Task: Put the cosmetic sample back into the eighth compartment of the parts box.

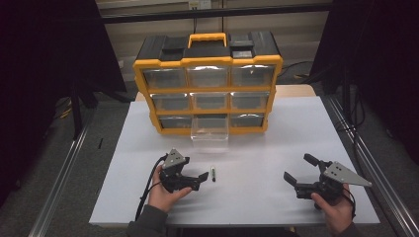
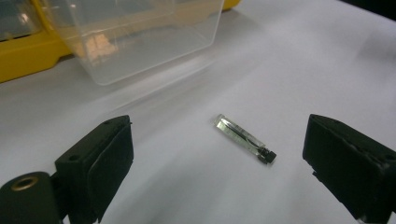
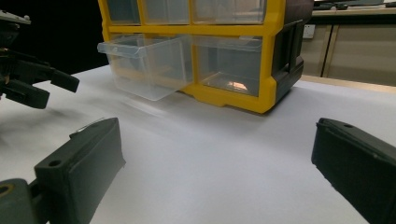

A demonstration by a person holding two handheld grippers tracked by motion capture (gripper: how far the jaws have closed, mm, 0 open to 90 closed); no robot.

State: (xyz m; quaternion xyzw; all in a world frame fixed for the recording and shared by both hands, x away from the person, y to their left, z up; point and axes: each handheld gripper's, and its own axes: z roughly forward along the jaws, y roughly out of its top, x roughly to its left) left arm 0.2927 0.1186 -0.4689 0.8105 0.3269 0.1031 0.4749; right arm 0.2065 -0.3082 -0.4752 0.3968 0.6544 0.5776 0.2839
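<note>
Overhead, we see the small clear vial (image 1: 213, 173) lying on the table (image 1: 257, 148), just right of the left gripper (image 1: 196, 178), long axis toward the pulled-out drawer (image 1: 210, 133). Left gripper view: jaws wide, vial ahead btwn them, angled. Right gripper view: right gripper (image 3: 219, 172) wide, empty, farther off.

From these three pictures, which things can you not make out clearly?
- Small item on the table: clear body, black end; too small in the high view to identify.
- Closed drawers: glare and frosted fronts hide the contents.
- Open drawer: top cut off in the left gripper view.
- Organizer's back: hidden.
</note>
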